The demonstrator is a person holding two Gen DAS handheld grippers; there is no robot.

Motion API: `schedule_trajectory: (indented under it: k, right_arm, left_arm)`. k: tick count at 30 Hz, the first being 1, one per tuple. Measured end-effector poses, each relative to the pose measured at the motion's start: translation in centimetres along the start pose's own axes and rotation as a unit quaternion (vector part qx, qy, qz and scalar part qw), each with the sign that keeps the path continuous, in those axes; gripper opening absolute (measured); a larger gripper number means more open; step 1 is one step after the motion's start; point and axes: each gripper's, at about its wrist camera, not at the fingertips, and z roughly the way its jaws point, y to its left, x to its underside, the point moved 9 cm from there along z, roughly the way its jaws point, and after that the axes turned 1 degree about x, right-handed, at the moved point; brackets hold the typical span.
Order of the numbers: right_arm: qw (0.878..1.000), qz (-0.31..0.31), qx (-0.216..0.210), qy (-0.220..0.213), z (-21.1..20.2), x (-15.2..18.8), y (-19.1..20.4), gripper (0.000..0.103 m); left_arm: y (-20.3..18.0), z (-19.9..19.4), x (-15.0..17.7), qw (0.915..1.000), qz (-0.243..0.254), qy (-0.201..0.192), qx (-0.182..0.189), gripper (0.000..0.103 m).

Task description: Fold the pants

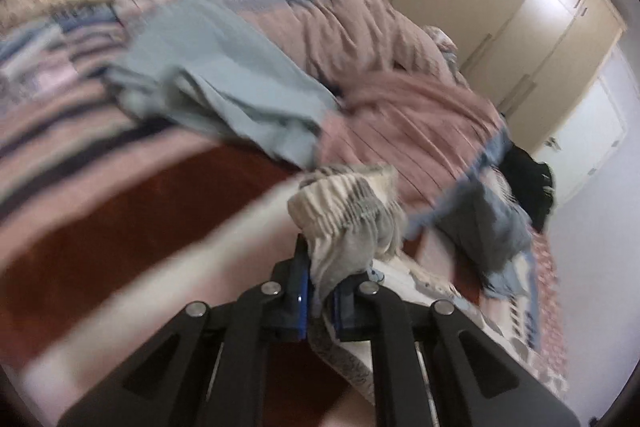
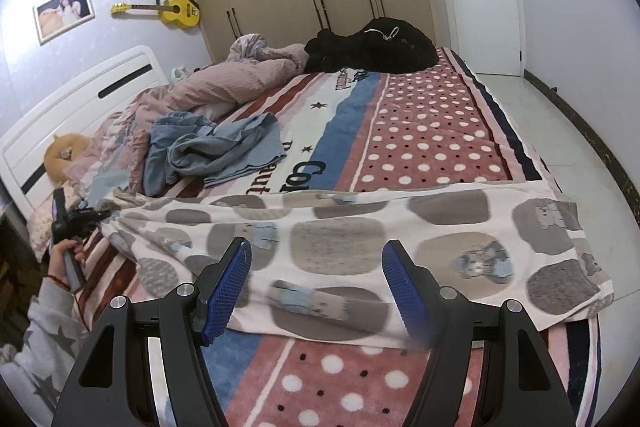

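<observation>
Pants, white with grey patches, lie stretched across the near edge of the bed, long axis running side to side in the right wrist view, gathered waistband at the left end and leg hems at the right. Left gripper is clamped on that bunched waistband (seen close only in its own blurred view; the right view shows it small at far left). Right gripper hovers above the fabric, jaws spread wide and holding nothing.

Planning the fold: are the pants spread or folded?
Spread: pants lie lengthwise across the bed, waistband pinched in left gripper.
</observation>
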Motion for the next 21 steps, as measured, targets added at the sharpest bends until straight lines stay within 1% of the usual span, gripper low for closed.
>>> schedule_trajectory:
  k: [2,5,7,9,12,15,18,19,21]
  right_arm:
    - [1.0,0.0,0.0,0.003,0.2,0.2,0.0,0.064]
    - [1.0,0.001,-0.003,0.007,0.4,0.5,0.0,0.064]
    - [1.0,0.002,-0.004,0.005,0.5,0.6,-0.1,0.064]
    - [1.0,0.005,-0.008,0.003,0.5,0.6,-0.1,0.064]
    - [1.0,0.011,-0.014,-0.001,0.5,0.6,-0.3,0.064]
    - [1.0,0.018,-0.02,-0.003,0.5,0.7,-0.6,0.064]
    - [0.999,0.025,-0.024,-0.007,0.2,0.9,-1.1,0.064]
    - [0.999,0.027,-0.025,-0.008,0.1,1.0,-1.3,0.064]
    - [0.999,0.03,-0.025,-0.012,-0.3,1.2,-2.0,0.064]
  left_arm:
    - [1.2,-0.9,-1.8,0.9992,0.012,-0.021,-0.032,0.006]
    - [2.2,-2.2,-3.9,0.9976,0.016,-0.041,-0.054,0.006]
    - [1.4,-3.3,-4.8,0.9965,0.027,-0.057,-0.056,0.006]
    - [-0.4,-4.5,-5.2,0.9956,0.045,-0.068,-0.045,0.006]
    - [-5.3,-6.6,-4.6,0.9917,0.093,-0.088,-0.015,0.006]
    - [-11.9,-9.0,-2.9,0.9829,0.149,-0.102,0.036,0.006]
    - [-19.3,-10.5,0.5,0.9686,0.212,-0.096,0.088,0.006]
    - [-22.2,-10.7,2.4,0.9621,0.234,-0.086,0.11,0.006]
    - [-26.5,-10.7,6.1,0.9509,0.265,-0.063,0.148,0.006]
